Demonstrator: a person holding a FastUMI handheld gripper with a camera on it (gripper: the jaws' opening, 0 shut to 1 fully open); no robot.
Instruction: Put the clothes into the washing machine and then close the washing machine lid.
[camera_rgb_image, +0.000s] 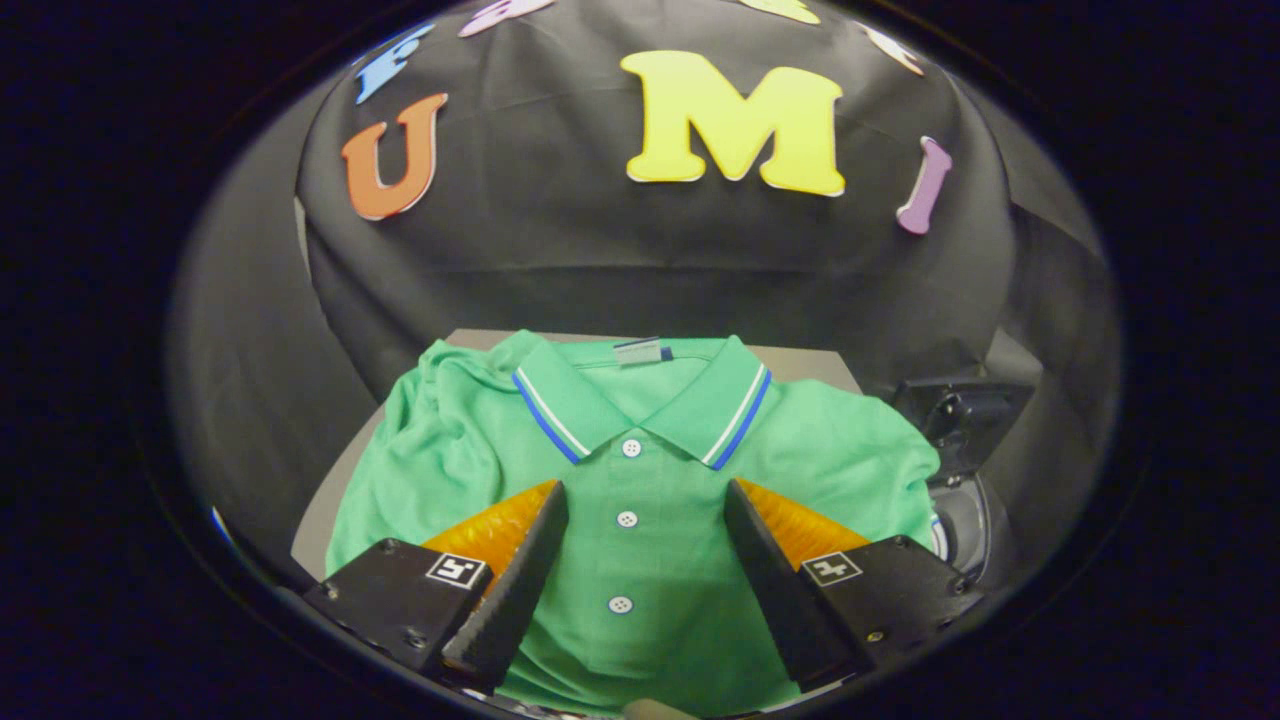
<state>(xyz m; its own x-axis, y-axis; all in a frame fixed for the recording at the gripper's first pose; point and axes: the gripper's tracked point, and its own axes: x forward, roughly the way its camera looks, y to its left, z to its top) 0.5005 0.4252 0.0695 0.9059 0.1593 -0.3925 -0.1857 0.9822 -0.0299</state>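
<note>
A green polo shirt (640, 480) lies spread on a grey surface (800, 365), its collar trimmed with blue and white stripes and pointing away from me. White buttons run down its placket. My gripper (645, 495) hovers over the shirt's chest with its fingers wide apart, one on each side of the button line. Nothing is held between them. To the right of the shirt sits a dark machine (965, 470) with a round opening, partly hidden by the shirt's sleeve and the right finger.
Black cloth forms the wall behind the grey surface and drapes down both sides. The surface's far edge shows just beyond the collar, and its left corner shows beside the left finger.
</note>
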